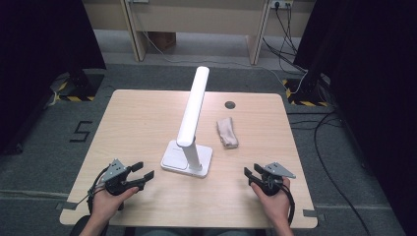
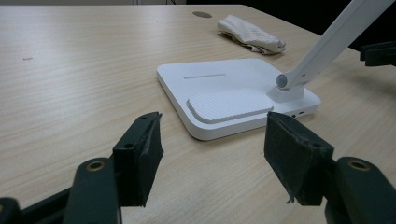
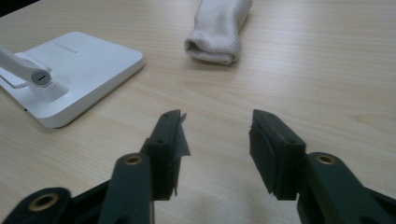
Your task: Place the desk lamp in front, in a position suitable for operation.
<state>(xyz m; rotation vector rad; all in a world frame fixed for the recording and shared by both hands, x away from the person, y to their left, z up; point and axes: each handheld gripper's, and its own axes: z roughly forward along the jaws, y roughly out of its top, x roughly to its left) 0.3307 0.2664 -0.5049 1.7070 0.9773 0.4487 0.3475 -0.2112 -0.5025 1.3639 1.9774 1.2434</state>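
From my station I count one white lamp (image 1: 189, 128) and one rolled beige cloth (image 1: 227, 132) on one wooden desk (image 1: 142, 118), with one dark round grommet (image 1: 230, 104) set in it, and two claws, the left claw (image 1: 142, 170) and the right claw (image 1: 251, 172), each with two jaws spread apart.

I see my left gripper (image 1: 143, 170) as a black body with two long black jaws and a grey three-cornered plate on top; a black cable loops off its rear. My right gripper (image 1: 252, 173) is built the same, plate and cable included. Up close, each jaw carries a dark ribbed pad, frayed at the edges, and a brass-coloured ringed hole sits at each jaw's root. My hands and forearms are bare, no sleeves.
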